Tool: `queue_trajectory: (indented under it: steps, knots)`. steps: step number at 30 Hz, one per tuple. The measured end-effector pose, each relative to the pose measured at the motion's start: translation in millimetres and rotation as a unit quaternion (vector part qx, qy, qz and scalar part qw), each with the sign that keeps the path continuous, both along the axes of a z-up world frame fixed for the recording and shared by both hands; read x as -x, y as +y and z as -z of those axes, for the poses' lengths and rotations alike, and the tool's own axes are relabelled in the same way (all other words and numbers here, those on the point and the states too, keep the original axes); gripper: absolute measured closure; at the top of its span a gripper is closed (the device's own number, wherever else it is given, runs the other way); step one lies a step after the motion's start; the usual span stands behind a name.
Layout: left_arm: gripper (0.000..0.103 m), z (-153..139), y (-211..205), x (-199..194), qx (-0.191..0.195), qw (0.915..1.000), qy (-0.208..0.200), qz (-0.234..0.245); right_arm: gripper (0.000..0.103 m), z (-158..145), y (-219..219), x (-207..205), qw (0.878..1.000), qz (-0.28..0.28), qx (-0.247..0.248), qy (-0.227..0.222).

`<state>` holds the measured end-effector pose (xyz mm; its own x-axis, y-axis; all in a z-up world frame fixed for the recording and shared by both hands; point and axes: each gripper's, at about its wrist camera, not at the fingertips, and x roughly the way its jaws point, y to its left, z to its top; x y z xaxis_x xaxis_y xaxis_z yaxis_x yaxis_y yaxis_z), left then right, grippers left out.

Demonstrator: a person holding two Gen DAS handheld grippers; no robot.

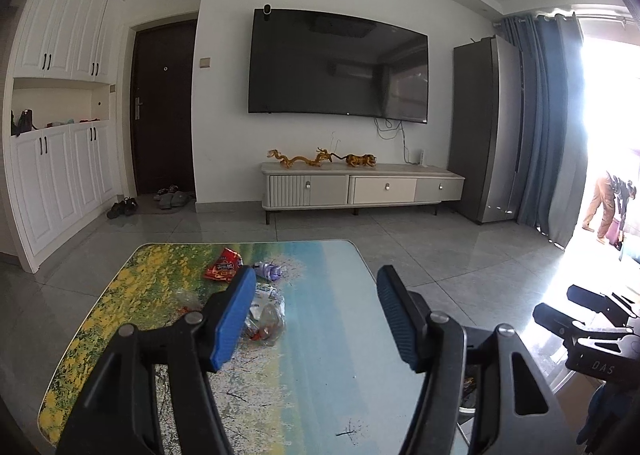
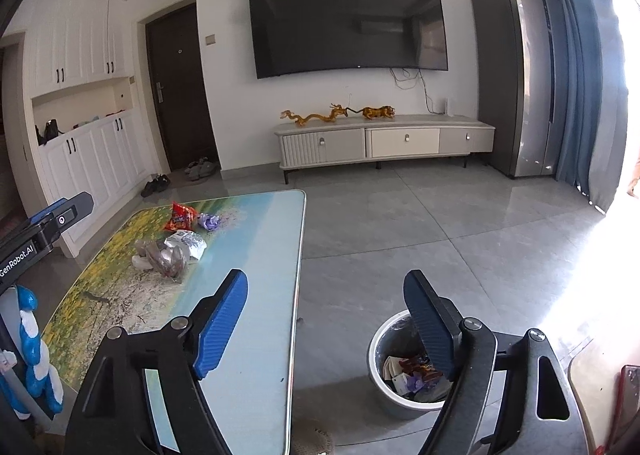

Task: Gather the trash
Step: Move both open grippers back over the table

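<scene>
Trash lies on the landscape-print table (image 1: pixel 320 335) (image 2: pixel 248 239): a red snack wrapper (image 1: pixel 222 265) (image 2: pixel 180 216), a crumpled purple wrapper (image 1: pixel 270 270) (image 2: pixel 209 221), a white wrapper (image 2: pixel 188 242) and clear crumpled plastic (image 1: pixel 268 315) (image 2: pixel 164 257). My left gripper (image 1: pixel 316 315) is open and empty above the table, the plastic just beyond its left finger. My right gripper (image 2: pixel 326 325) is open and empty over the table's right edge. A grey trash bin (image 2: pixel 384 387) holding wrappers stands on the floor, partly hidden by the right finger.
A TV stand (image 1: pixel 360 187) with golden figurines and a wall TV (image 1: pixel 338 67) face me. A fridge (image 1: pixel 480 127) and blue curtains stand at right. White cabinets (image 1: pixel 60 167) and a dark door are at left. Grey tiled floor (image 2: pixel 440 223) lies between.
</scene>
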<state>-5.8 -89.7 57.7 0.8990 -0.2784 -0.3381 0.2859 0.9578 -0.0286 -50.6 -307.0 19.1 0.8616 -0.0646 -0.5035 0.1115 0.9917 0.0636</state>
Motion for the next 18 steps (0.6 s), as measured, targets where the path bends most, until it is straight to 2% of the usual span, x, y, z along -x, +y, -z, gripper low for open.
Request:
queue_trajectory:
  steps: [4,8,13,18]
  knots:
    - [0.042,-0.8,17.5,4.2,0.006,0.9999,-0.007,-0.004,0.006,-10.1,18.5,1.8,1.0,-0.002,0.026,-0.014]
    - [0.041,1.0,35.1,3.8,0.017,0.9999,0.003,-0.001,0.001,-19.1,35.3,2.6,0.999,-0.006,0.042,-0.023]
    - [0.035,5.8,50.0,3.0,0.023,0.9997,0.007,-0.008,0.0,-25.9,51.9,2.5,0.998,-0.013,0.055,-0.027]
    - [0.034,6.1,58.3,3.3,0.025,0.9995,0.007,-0.016,0.0,-31.8,62.2,10.8,0.997,-0.023,0.057,-0.044]
